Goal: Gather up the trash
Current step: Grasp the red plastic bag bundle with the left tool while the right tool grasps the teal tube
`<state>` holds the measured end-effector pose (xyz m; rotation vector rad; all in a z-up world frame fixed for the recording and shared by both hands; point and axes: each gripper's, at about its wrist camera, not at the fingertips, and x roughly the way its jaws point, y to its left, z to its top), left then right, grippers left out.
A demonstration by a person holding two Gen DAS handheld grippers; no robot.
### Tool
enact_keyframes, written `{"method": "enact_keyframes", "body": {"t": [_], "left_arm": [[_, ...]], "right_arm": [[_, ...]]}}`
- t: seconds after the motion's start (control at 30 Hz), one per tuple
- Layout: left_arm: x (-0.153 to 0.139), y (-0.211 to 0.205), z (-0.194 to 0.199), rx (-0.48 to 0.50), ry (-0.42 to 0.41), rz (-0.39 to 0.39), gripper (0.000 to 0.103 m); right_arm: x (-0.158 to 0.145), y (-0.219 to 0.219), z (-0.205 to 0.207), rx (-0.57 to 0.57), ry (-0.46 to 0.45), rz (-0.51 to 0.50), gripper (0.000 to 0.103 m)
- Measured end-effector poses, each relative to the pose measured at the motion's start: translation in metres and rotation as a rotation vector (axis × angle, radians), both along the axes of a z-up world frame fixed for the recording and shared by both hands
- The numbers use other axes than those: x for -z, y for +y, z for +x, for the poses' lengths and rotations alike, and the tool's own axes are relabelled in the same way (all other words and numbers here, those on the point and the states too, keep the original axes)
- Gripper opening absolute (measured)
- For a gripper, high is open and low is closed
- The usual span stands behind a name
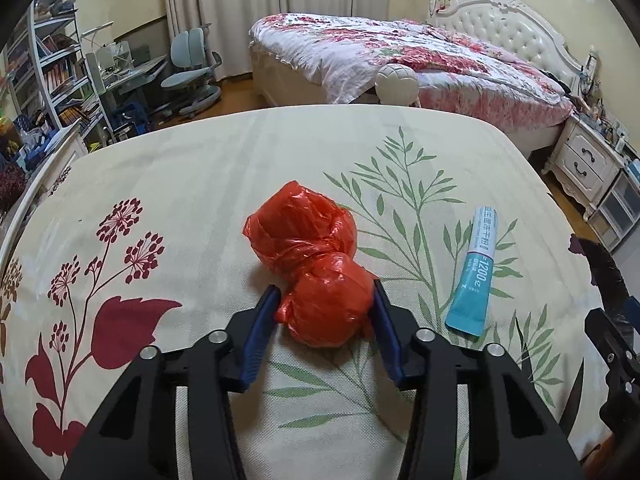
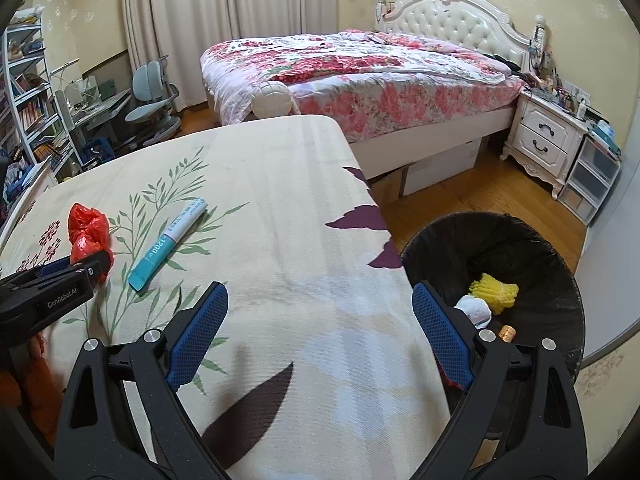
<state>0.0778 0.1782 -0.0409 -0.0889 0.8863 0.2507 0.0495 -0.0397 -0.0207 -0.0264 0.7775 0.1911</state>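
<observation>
Bedroom tablecloth [image 1: 200,184]; "1200" sachet [image 1: 476,264]; "GenRobot.AI" left gripper [image 2: 86,266].

red bag [image 1: 308,264], teal sachet [image 1: 474,276], floral cloth [image 1: 180,184]

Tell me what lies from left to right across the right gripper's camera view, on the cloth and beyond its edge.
left gripper shut on the red plastic bag → blue and white tube → right gripper, open → black trash bin on the floor.
</observation>
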Motion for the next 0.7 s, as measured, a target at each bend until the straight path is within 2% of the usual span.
{"method": "enact_keyframes", "body": {"t": [0.13,0.4,0.47,0.67,0.7], "left_arm": [[0.000,0.005,-0.005,0.014,-0.007,0.003,0.040],[-0.001,0.030,-0.013,-0.030,-0.010,0.040,0.040],[0.000,0.038,-0.015,-0.042,-0.007,0.046,0.040],[0.001,0.052,-0.019,-0.057,-0.007,0.035,0.040],[0.001,0.053,-0.019,-0.058,-0.008,0.031,0.040]], "right_arm": [[-0.002,0.014,0.002,-0.029,0.002,0.005,0.091],[-0.003,0.056,0.016,-0.106,0.018,-0.002,0.090],[-0.003,0.067,0.020,-0.120,0.029,-0.010,0.084],[0.002,0.095,0.033,-0.141,0.054,-0.023,0.079],[0.003,0.097,0.035,-0.140,0.060,-0.027,0.073]]}}
